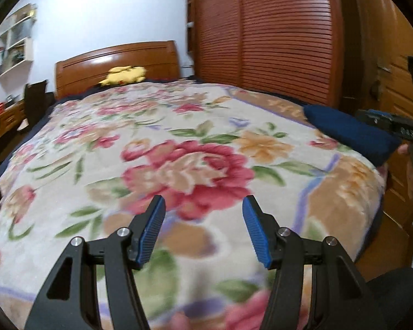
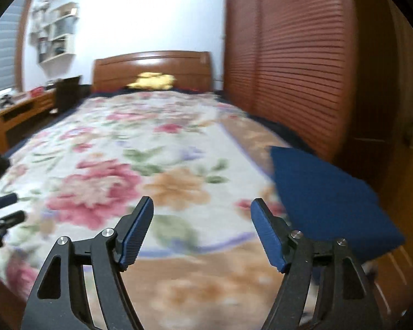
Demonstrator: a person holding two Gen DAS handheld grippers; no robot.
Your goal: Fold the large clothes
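Both the left gripper (image 1: 203, 203) and the right gripper (image 2: 202, 205) hang released, fingers spread and holding nothing, above the near end of the floral blanket (image 1: 184, 148) covering the bed. A folded blue garment (image 2: 327, 198) lies at its right edge.

Your left gripper (image 1: 203, 206) hangs above the foot of the bed with its blue-padded fingers (image 1: 154, 228) spread wide and nothing between them. Below them lies the cream fleece blanket with big red and orange flowers (image 1: 184, 165), spread across the bed. A folded dark blue cloth (image 1: 349, 132) rests at the blanket's right edge. A yellow plush toy (image 1: 125, 74) sits against the glossy wooden headboard (image 1: 115, 63).
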